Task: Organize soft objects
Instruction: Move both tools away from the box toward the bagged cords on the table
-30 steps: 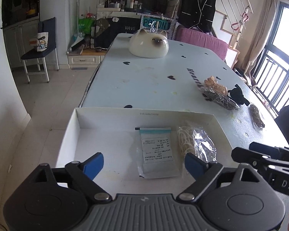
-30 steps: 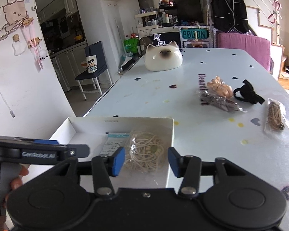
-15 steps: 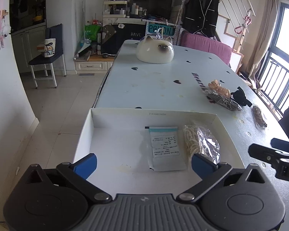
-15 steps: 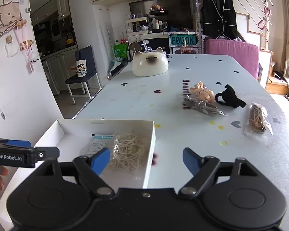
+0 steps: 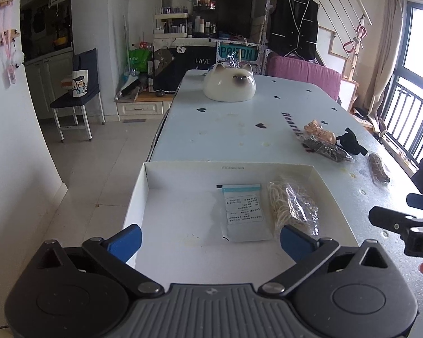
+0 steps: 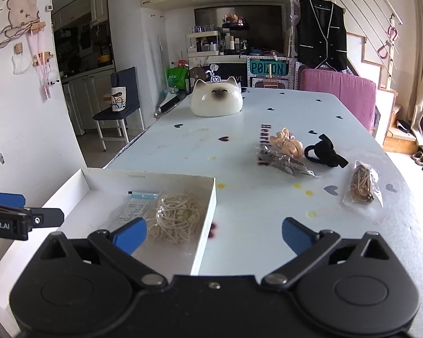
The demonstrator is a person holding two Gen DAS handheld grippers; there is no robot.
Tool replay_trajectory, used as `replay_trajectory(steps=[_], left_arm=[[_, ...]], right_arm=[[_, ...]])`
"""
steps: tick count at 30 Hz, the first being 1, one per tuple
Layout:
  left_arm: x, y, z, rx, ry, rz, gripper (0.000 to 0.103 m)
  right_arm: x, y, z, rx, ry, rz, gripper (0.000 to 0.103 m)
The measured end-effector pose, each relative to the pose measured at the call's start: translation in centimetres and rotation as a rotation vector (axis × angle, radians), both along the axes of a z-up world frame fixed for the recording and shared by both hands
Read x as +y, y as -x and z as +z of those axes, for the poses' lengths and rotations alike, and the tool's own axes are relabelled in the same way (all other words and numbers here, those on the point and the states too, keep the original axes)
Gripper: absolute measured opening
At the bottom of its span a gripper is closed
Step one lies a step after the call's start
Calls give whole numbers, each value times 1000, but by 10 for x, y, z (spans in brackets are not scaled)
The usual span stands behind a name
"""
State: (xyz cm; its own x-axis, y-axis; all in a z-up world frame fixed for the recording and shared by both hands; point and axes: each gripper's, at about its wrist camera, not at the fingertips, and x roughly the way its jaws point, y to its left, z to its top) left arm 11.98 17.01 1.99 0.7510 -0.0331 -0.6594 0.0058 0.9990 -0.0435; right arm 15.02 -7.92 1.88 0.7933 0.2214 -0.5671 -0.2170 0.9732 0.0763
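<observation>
Left wrist view shows the left tool [image 5: 210,240] spread wide and empty, hovering over the near edge of the white box [image 5: 228,166] that sits at the near end of the desk [image 5: 225,129]. Inside the box lie a flat labelled pouch [image 5: 244,211] and, just right of it, a clear bag of cream elastic bands [image 5: 292,207]. Right wrist view shows the right tool [image 6: 214,232] also spread wide with nothing between its fingers, held above the box's right wall and the bare desk beside it. Farther out on the right half of the desk lie a peach scrunchie [image 6: 286,145], touching a clear bag of dark bands [image 6: 284,162], a black hair tie [image 6: 324,155] near them, and a bag of brown bands [image 6: 362,184] set apart to the right. A cat-shaped ceramic dish [image 6: 216,102] stands at the far end.
</observation>
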Motion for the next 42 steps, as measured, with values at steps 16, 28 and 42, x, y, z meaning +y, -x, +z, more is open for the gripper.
replay_trajectory(steps=[16, 28, 42], left_arm=[[-44, 5, 12, -42, -38, -38, 103], [-110, -14, 16, -46, -23, -107, 103], [-184, -41, 14, -83, -4, -119, 103]], right_arm=[[-33, 9, 7, -19, -23, 12, 103], [-88, 7, 5, -25, -50, -52, 103], [-165, 4, 9, -44, -27, -134, 103]])
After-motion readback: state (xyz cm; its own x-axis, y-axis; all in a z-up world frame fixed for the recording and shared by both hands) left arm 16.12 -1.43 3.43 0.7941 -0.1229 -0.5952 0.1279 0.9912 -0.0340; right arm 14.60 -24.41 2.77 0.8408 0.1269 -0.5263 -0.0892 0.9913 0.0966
